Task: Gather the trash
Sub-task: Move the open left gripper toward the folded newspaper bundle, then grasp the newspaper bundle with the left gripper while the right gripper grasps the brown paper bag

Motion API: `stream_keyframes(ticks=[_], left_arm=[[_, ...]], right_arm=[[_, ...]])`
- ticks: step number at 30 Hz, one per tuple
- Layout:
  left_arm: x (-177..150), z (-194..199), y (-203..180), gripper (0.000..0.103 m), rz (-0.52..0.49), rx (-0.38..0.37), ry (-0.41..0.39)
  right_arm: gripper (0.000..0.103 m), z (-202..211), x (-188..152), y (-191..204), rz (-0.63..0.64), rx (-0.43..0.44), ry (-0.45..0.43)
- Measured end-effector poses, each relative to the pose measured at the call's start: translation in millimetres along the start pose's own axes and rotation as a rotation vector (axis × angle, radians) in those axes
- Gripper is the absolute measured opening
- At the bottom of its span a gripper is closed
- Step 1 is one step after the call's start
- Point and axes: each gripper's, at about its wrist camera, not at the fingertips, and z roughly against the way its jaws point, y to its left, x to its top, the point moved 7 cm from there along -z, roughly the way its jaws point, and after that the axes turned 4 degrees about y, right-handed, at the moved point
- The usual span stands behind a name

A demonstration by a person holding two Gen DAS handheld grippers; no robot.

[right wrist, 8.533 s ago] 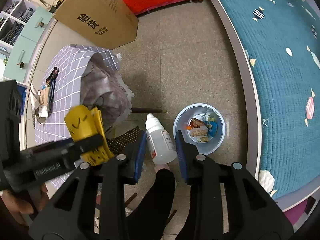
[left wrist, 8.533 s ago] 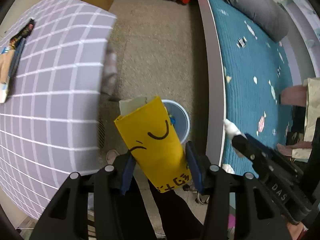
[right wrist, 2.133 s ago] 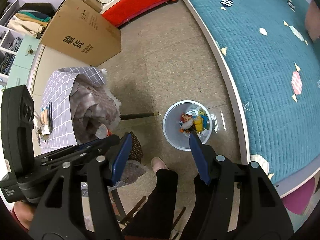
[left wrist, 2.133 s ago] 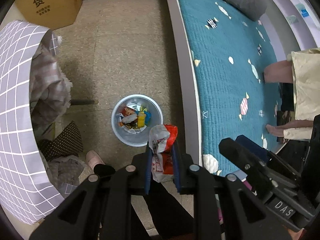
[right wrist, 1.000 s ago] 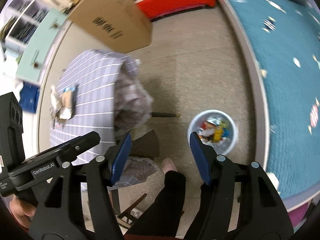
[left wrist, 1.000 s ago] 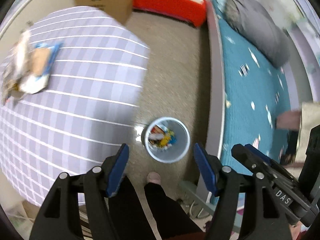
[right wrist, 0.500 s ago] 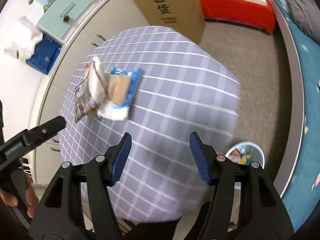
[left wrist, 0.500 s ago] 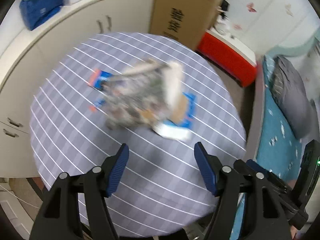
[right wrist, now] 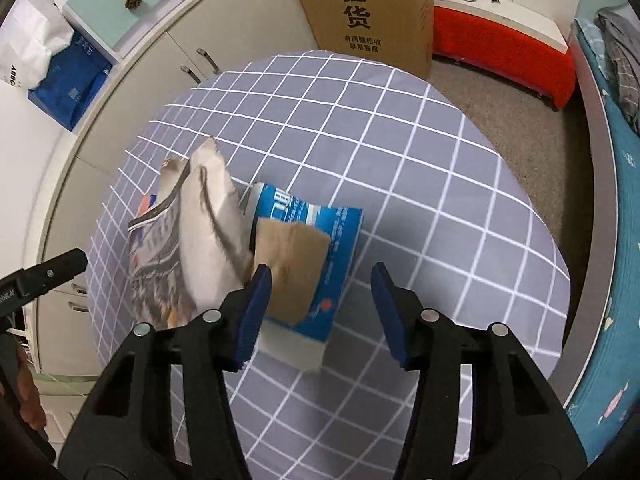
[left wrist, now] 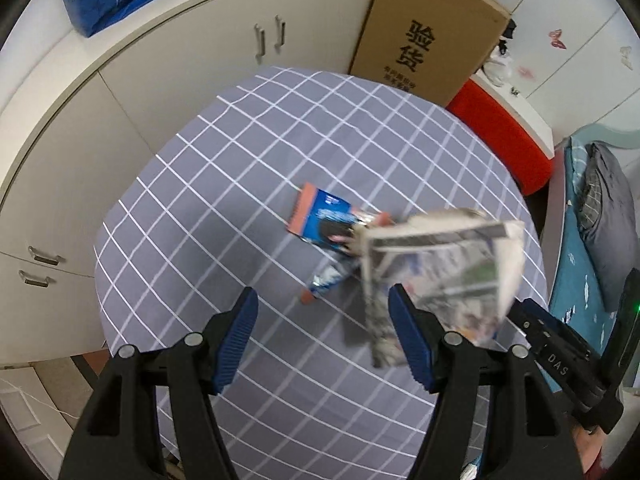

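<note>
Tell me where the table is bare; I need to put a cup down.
The table is bare towards the cardboard box and bed. It is crowded on the cupboard side: a grey bag and blue packet.

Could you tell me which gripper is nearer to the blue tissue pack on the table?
Right. The right gripper hangs over the blue tissue pack, its left finger overlapping it. The left gripper hovers over bare tablecloth beside the pile.

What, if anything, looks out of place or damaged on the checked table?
A messy heap sits on the table: a crumpled newspaper and pale bag slump over a blue pack with a torn brown flap. Otherwise nothing looks spilled.
</note>
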Motion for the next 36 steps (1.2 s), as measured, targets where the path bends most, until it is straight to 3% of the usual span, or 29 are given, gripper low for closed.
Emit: stream_keyframes(ticks=[8, 16, 23, 28, 33, 36], left_arm=[[17, -20, 15, 0.066, 0.015, -0.017, 0.047], [18, -30, 0, 0.066, -0.032, -0.053, 0.075], [15, -28, -49, 0.066, -0.134, -0.127, 0.072], [-1, -29, -113, 0.068, -0.271, -0.197, 0.094], [-19, -34, -162, 0.068, -0.394, -0.173, 0.097], [-18, -45, -170, 0.068, -0.423, -0.087, 0.097]], right_arm=[[0.048, -17, 14, 9, 0.031, 0.018, 0.026], [0.014, -32, 10, 16, 0.047, 0.038, 0.058], [0.009, -5, 15, -8, -0.053, 0.082, -0.010], [0.009, 15, 7, -28, -0.104, 0.090, -0.035], [0.009, 26, -4, -45, -0.159, 0.098, -0.041], [0.009, 31, -13, -51, -0.177, 0.110, -0.040]])
